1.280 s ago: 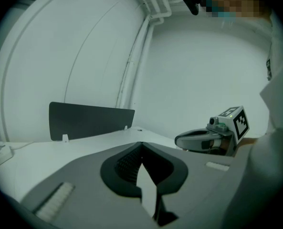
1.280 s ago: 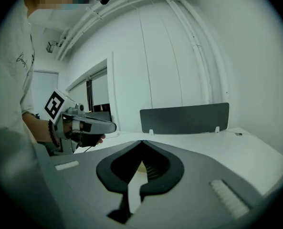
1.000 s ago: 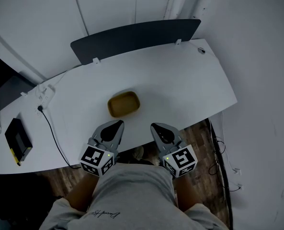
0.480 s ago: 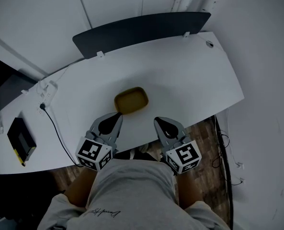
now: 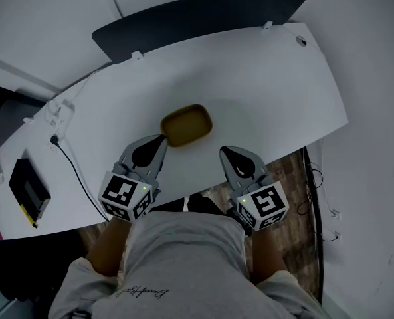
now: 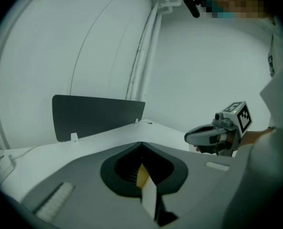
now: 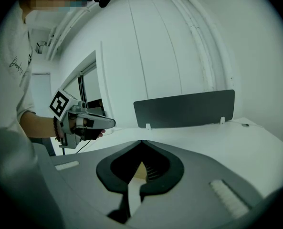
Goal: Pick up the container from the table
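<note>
A shallow yellow-brown rectangular container lies open side up on the white table, near its front edge. My left gripper is shut and empty, with its tip just beside the container's near left corner. The right gripper is also shut and empty, a little off the container's near right side, over the table edge. In the left gripper view the jaws meet at the tip, and a sliver of the container shows behind them. The right gripper view shows its jaws meeting likewise.
A dark divider panel stands along the table's back edge. A black device lies at the far left, with a power strip and a black cable nearby. Wood floor and loose cables lie to the right.
Both grippers have moved forward over the table towards the container. The left tip has come up beside the container's near left corner. Both have stayed shut.
</note>
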